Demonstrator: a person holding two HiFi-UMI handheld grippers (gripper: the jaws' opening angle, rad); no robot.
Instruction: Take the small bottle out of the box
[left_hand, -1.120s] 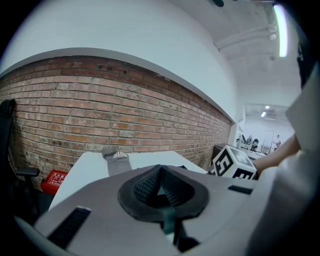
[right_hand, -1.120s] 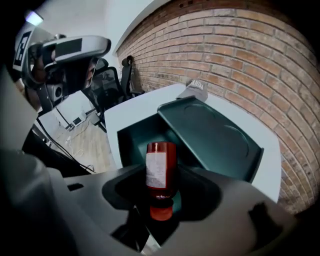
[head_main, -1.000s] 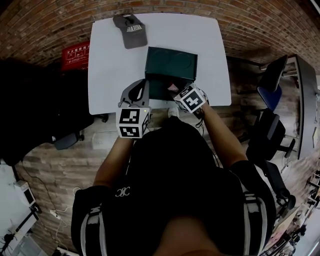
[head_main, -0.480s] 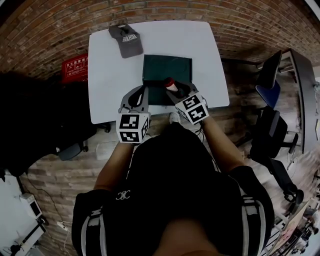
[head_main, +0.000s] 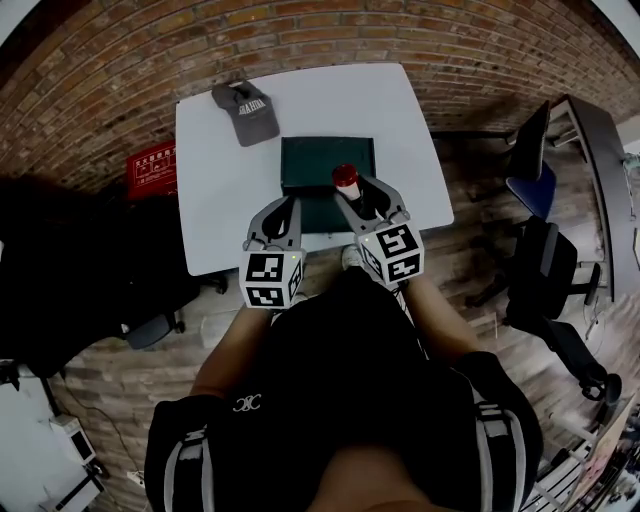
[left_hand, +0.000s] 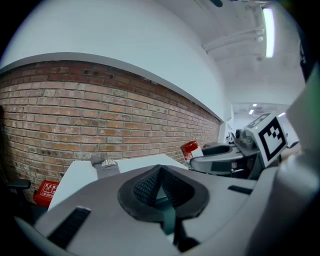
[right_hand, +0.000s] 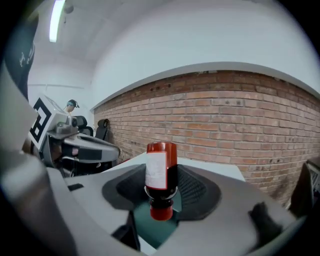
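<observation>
A small dark bottle (head_main: 346, 180) with a red cap and a white label is clamped between the jaws of my right gripper (head_main: 362, 195), above the near edge of the dark green box (head_main: 328, 155). In the right gripper view the bottle (right_hand: 160, 175) stands between the pads of the right gripper (right_hand: 162, 187), its red cap end towards the camera. My left gripper (head_main: 283, 203) hangs just left of it at the box's near left corner. Its pads (left_hand: 150, 185) meet with nothing between them. From the left gripper view the bottle (left_hand: 190, 150) shows at the right.
The box lies on a white table (head_main: 220, 200) against a brick wall. A grey cap (head_main: 245, 105) rests at the table's far left. A red case (head_main: 153, 165) stands on the floor to the left, and office chairs (head_main: 540, 160) stand to the right.
The right gripper has come up out of the box with the bottle in its jaws, towards the table's near edge. The left gripper has stayed beside the box.
</observation>
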